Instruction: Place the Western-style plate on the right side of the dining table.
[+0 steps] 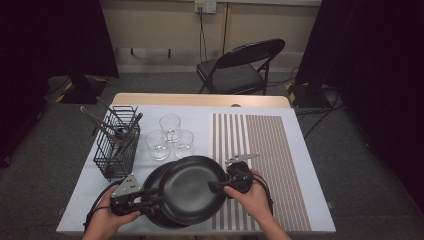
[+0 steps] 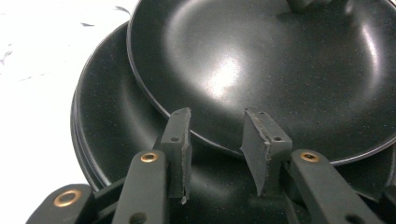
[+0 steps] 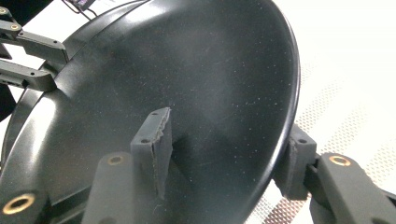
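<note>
A stack of black plates lies at the table's front, left of centre. The top black plate sits shifted to the right over the others. My right gripper is shut on the top plate's right rim; in the right gripper view one pad lies on the inside of the plate and the other under its edge. My left gripper points right at the stack's left side. Its jaws stand open side by side above a lower plate, just short of the top plate's rim, with nothing between them.
A black wire basket with tongs and utensils stands at the left. Three clear glasses sit behind the plates. A striped mat covers the table's right half. A folding chair stands beyond the far edge.
</note>
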Available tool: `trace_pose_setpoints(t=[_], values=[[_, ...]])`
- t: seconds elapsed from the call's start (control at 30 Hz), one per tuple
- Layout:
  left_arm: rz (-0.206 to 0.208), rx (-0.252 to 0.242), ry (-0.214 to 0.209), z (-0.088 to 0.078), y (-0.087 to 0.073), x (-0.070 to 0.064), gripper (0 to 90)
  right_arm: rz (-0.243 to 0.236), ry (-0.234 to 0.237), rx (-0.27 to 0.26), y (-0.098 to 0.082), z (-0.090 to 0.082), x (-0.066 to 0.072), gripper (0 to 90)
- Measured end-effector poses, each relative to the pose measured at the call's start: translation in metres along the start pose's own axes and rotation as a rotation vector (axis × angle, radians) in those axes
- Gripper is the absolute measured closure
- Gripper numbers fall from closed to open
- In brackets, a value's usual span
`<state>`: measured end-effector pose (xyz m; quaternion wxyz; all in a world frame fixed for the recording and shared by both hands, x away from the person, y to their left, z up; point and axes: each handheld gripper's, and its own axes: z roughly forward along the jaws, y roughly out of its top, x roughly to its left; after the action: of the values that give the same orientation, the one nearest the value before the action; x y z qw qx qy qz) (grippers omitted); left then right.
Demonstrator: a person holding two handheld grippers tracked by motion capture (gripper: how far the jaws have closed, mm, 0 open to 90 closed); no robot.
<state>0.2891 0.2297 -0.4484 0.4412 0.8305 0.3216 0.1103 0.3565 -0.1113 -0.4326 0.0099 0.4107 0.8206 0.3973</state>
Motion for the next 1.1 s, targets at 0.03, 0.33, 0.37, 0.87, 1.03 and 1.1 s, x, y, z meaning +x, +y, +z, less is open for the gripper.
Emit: trace_pose_setpoints(t=[0.03,0.33,0.37,0.87,1.03,1.1], values=[[0.001,0.002,0.001,0.0,0.0001,0.0,62.7,0.004,-0.001,0.001,-0.0001,0.0001,0.0001,45.1],[0.002,0.002,0.002,0.0002,-0.0001,-0.0002,62.0,0.028,0.01,0.01,-0.0003,0.001,-0.0003,44.9],[0.002,0.0,0.001,0.0003,-0.0002,-0.0001,62.0,0.028,0.016,0.005,-0.0004,0.0014,-0.0006,45.0],[-0.01,-0.007,-0.007,0.0012,-0.0012,0.0009,59.6,0.092,0.025,0.01,0.0002,0.0018,-0.0017,49.1],[-0.003,-0.005,-0.003,0.0012,-0.0011,0.001,59.4,0.128,0.04,0.007,-0.0001,0.0009,-0.0047,53.1],[0.003,-0.002,-0.002,0.0011,-0.0008,0.0007,59.0,0.15,0.043,0.012,0.0008,0.0006,-0.0061,55.1]])
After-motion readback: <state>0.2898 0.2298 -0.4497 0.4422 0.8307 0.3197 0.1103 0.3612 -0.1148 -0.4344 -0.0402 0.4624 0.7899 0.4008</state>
